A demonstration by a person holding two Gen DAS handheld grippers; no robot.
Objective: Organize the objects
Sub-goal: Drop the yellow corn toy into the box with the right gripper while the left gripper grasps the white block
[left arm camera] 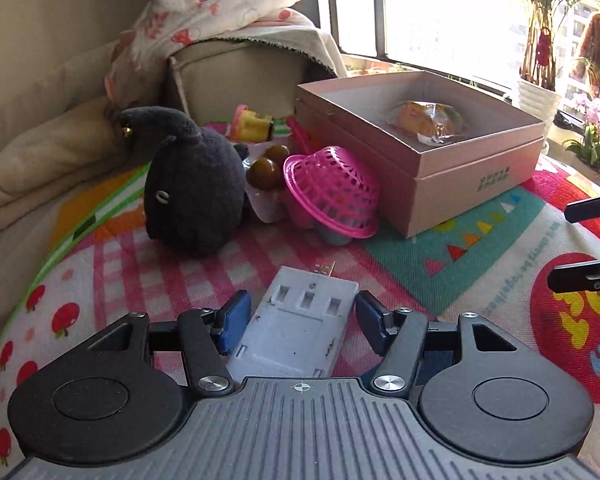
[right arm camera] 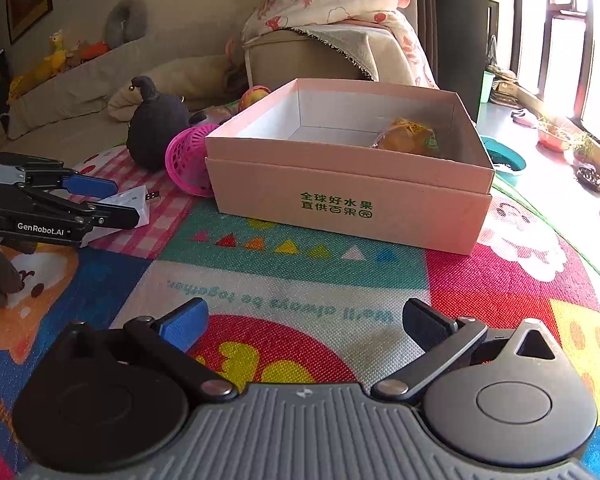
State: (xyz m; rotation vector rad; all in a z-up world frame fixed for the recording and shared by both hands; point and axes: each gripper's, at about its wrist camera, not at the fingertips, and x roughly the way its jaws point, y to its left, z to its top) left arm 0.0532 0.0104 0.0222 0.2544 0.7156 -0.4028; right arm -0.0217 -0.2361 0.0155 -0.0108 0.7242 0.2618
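While the colourful woven play mat carries everything, the open pink cardboard box sits toward its far edge, a wrapped yellow item inside. Nearer, the left gripper straddles a white plastic multi-port adapter, pads not clearly pressing; the right gripper gapes wide, empty.

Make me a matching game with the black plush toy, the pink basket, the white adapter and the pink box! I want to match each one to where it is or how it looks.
Things:
1. black plush toy
2. pink basket
3. white adapter
4. pink box

Clues:
A. open, with a wrapped yellow snack inside
B. tipped on its side
C. between the left gripper's blue pads
D. sitting at the mat's edge near the beige cushion

Pairs: 1-D, 2-B, 3-C, 4-A
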